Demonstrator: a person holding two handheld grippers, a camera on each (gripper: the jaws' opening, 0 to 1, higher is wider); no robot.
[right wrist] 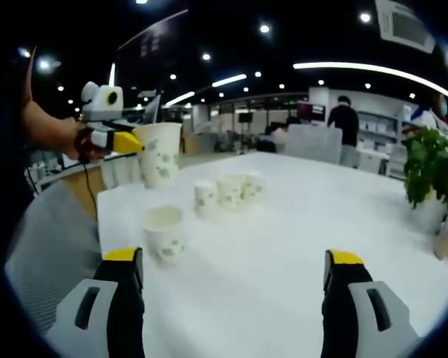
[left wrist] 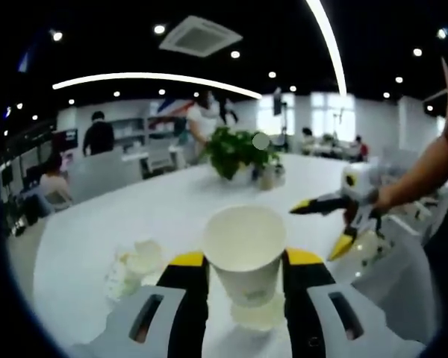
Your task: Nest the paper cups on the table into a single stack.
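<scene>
Left gripper view: left gripper (left wrist: pixel 245 277) pinching one upright paper cup (left wrist: pixel 245 250) between both yellow-tipped jaws, mouth open toward the ceiling, dead centre. Directly under it, at 6 o'clock of the held cup, a second cup (left wrist: pixel 257 312) on the white table (left wrist: pixel 119 224). At 9 o'clock, a loose cluster of cups (left wrist: pixel 137 265), blurred, number not countable here. At 3 o'clock, the right gripper (left wrist: pixel 342 224), jaws spread, nothing between them. At 12 o'clock, one potted plant (left wrist: pixel 237 151).

Right gripper view: right gripper (right wrist: pixel 235 268) spread wide, holding nothing. At 10 o'clock, one lone cup (right wrist: pixel 164 233) on the table. Beyond it, at 12 o'clock, three small cups (right wrist: pixel 228 192) close together. Far at 10 o'clock, the held cup in the left gripper, raised above the table edge.
</scene>
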